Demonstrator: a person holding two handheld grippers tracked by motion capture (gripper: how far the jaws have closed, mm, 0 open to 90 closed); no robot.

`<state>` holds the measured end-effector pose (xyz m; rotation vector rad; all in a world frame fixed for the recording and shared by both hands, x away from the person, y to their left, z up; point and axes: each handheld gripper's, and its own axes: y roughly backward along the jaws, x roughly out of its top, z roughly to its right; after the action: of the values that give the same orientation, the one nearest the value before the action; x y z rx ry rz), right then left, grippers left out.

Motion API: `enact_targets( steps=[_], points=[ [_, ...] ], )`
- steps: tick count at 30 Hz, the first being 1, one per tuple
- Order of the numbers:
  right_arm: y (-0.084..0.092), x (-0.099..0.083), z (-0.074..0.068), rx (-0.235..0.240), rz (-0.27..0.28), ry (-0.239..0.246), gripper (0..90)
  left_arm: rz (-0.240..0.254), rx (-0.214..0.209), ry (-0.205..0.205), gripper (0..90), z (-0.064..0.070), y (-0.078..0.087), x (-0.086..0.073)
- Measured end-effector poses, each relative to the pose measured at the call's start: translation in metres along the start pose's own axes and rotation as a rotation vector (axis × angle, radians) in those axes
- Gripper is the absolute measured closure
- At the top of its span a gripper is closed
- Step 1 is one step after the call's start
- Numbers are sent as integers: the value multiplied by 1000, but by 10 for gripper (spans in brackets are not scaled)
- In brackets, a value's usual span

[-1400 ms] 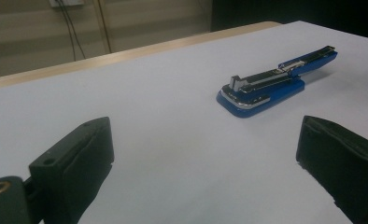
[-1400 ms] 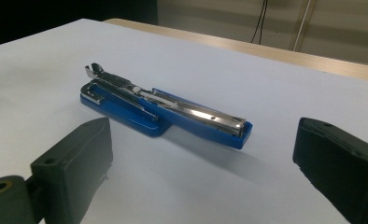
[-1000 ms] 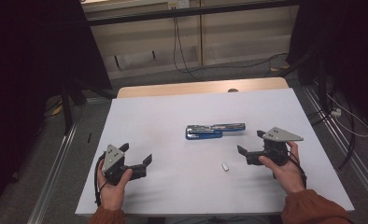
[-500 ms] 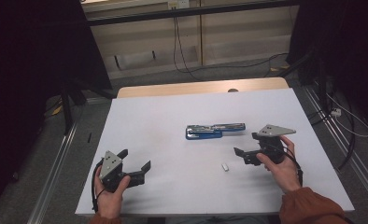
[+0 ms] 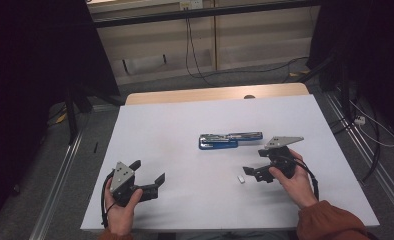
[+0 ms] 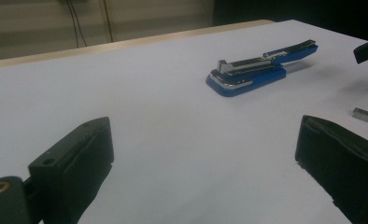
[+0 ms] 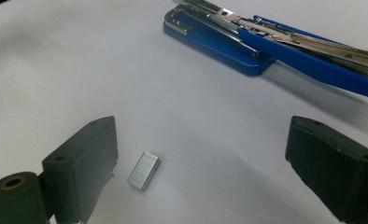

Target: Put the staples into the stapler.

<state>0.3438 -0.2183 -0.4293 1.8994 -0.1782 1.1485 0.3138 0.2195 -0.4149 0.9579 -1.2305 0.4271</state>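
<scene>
A blue stapler (image 5: pixel 230 140) lies swung open on the white table (image 5: pixel 185 125), its metal magazine exposed (image 7: pixel 247 39) (image 6: pixel 257 70). A small block of staples (image 5: pixel 241 179) rests in front of it. My right gripper (image 5: pixel 255 161) is open just right of that block; the staples (image 7: pixel 144 170) lie low between its jaws, close to the left one. My left gripper (image 5: pixel 147 171) is open at the near left, empty, pointing toward the stapler. The staple block (image 6: pixel 365 115) shows at the right edge of the left gripper view.
The wooden table edge (image 5: pixel 210 94) runs along the far side. Beyond it are cables on the floor (image 5: pixel 195 60) and dark stands. Metal rails (image 5: pixel 60 170) flank the table on the left, and cables (image 5: pixel 370 130) lie on the right.
My right gripper has moved left and slightly nearer, closing in on the staple block. My left gripper has drifted a little toward the near edge.
</scene>
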Motion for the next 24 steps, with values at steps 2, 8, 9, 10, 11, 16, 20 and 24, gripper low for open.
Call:
enact_targets(
  steps=[2, 8, 9, 10, 11, 16, 20, 24],
  points=[
    [-1, 1, -1, 2, -22, 14, 95, 1, 3, -1, 46, 0, -1, 0],
    [-7, 4, -6, -12, -72, 29, 119, -3, -7, -9, 46, 1, -3, 0],
    [-8, 5, -6, -10, -84, 37, 129, -3, -6, -7, 46, 1, -3, 0],
    [-9, 6, -7, -4, -98, 43, 134, -3, -6, -6, 46, 1, -4, 0],
    [-9, 7, -8, -1, -110, 53, 147, -4, -6, -9, 46, 1, -4, 0],
    [-12, 11, -10, 33, -177, 62, 261, -21, -16, -26, 46, 3, -7, -1],
    [-18, 10, -11, 48, -233, 53, 312, -23, -19, -32, 46, 4, -7, -1],
    [-20, 13, -13, 63, -266, 69, 407, -36, -32, -34, 46, 6, -9, -1]
  ],
)
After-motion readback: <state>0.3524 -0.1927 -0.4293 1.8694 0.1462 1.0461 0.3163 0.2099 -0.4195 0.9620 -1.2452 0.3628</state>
